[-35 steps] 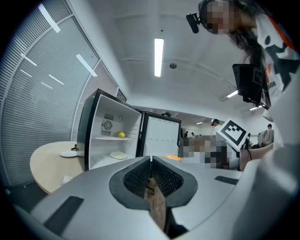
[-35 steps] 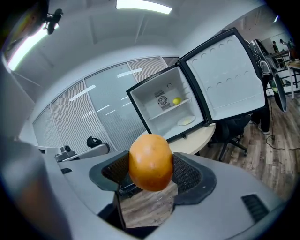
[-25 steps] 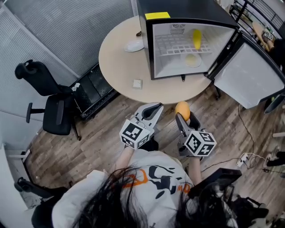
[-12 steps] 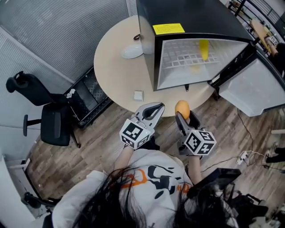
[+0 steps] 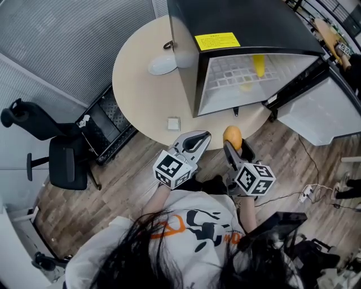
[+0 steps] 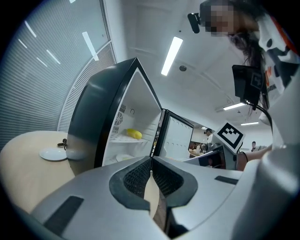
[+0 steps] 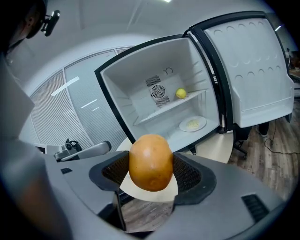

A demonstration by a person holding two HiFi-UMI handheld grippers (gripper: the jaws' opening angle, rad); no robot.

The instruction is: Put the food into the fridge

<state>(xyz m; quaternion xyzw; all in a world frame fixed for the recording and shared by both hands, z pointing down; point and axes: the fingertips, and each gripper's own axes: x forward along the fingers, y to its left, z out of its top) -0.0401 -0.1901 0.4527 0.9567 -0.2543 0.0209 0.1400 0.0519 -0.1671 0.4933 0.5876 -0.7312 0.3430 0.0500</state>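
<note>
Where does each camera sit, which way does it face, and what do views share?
Head view: on the person's head, looking steeply down at round beige table and black mini fridge; hair, shirt, left gripper, right gripper show.
Left gripper view: on left gripper, looking along shut jaws at the open fridge; shirt at right.
Right gripper view: on right gripper, looking past its clamped orange-brown round fruit into the fridge; head top left.
Shared: both gripper views show the yellow fruit on the shelf.
</note>
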